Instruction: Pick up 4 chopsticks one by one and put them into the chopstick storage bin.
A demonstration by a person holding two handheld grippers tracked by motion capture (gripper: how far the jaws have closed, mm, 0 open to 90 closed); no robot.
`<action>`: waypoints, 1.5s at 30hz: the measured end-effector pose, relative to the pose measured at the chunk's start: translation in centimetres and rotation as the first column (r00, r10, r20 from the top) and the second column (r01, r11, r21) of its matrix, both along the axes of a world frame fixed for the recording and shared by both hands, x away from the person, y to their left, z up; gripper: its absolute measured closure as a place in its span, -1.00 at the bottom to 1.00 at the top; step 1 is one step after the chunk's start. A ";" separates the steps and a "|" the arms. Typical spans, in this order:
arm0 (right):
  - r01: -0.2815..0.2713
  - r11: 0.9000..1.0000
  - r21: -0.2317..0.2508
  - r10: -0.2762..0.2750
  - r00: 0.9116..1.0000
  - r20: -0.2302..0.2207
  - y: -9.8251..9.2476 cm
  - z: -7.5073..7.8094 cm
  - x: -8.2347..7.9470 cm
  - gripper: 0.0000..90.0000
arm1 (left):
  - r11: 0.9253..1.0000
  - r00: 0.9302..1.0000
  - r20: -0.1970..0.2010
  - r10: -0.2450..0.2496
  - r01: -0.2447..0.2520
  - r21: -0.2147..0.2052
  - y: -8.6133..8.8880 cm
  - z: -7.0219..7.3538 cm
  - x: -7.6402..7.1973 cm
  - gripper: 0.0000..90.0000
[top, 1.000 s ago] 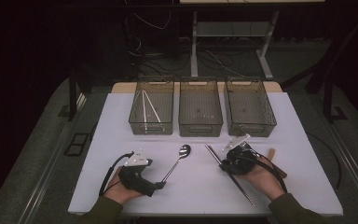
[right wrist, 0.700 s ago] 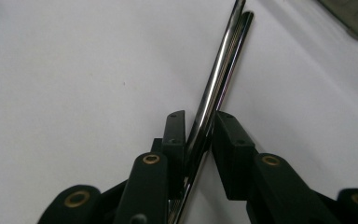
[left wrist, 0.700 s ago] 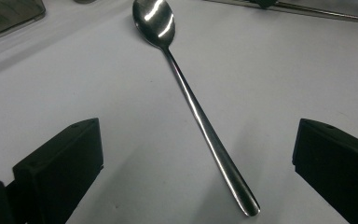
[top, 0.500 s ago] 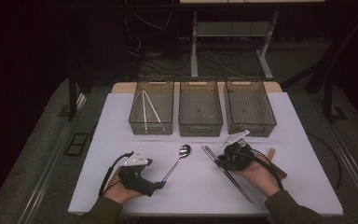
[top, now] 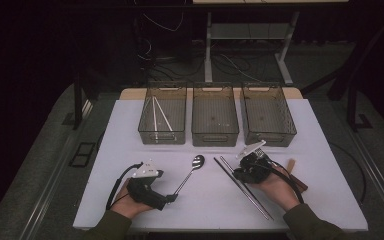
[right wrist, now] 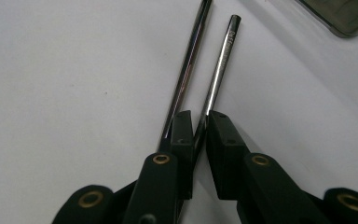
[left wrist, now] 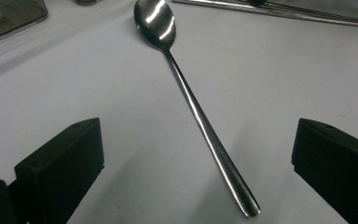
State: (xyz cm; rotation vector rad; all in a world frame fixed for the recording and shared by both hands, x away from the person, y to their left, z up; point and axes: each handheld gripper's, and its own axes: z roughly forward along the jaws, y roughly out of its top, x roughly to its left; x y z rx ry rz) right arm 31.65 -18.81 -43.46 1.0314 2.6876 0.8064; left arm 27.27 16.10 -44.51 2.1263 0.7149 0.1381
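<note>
Gripping one chopstick in the right tongs, jaws just closed.
Next: lift it; left tongs gape wide around the spoon.

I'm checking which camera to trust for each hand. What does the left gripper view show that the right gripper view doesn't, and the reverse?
Left gripper view: a spoon lying flat on the white table, handle end nearest, untouched between the wide-open jaws of the left gripper.
Right gripper view: the right gripper, whose jaws have just been closing, pinches one chopstick. The second chopstick lies just outside the left-hand jaw.
Shared: the table, both chopsticks and a corner of a clear bin.
</note>
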 end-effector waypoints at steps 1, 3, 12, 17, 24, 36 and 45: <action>-0.003 1.000 0.000 0.003 1.000 -0.002 0.0 0.0 0.0 0.81 | 1.000 1.000 0.000 -0.001 0.001 0.000 0.0 0.0 0.0 -0.98; -0.009 1.000 -0.003 0.009 1.000 -0.002 -0.1 0.0 0.1 0.82 | 1.000 1.000 0.000 -0.001 0.001 0.000 0.0 0.0 0.0 -0.98; -0.036 0.997 -0.074 0.035 0.999 -0.022 -0.8 0.4 0.9 0.87 | 1.000 1.000 0.000 0.000 0.000 0.002 0.0 0.0 0.0 -0.98; -0.023 0.994 -0.106 0.011 0.993 -0.117 -0.4 0.8 2.1 0.86 | 1.000 1.000 0.000 -0.001 0.001 0.002 0.0 0.0 0.0 -0.98; -0.044 0.973 -0.226 -0.014 0.968 -0.249 1.2 1.4 4.0 0.84 | 1.000 1.000 0.002 -0.006 0.006 0.004 0.0 0.0 0.0 -0.97; -0.063 0.927 -0.370 -0.050 0.956 -0.290 3.5 1.6 4.7 0.89 | 1.000 1.000 0.006 -0.015 0.015 0.005 0.0 0.0 0.0 -0.94; 0.023 0.981 -0.192 -0.064 0.976 -0.209 1.2 2.5 4.5 0.89 | 1.000 1.000 0.010 -0.009 0.009 -0.014 0.0 0.1 -0.1 -0.95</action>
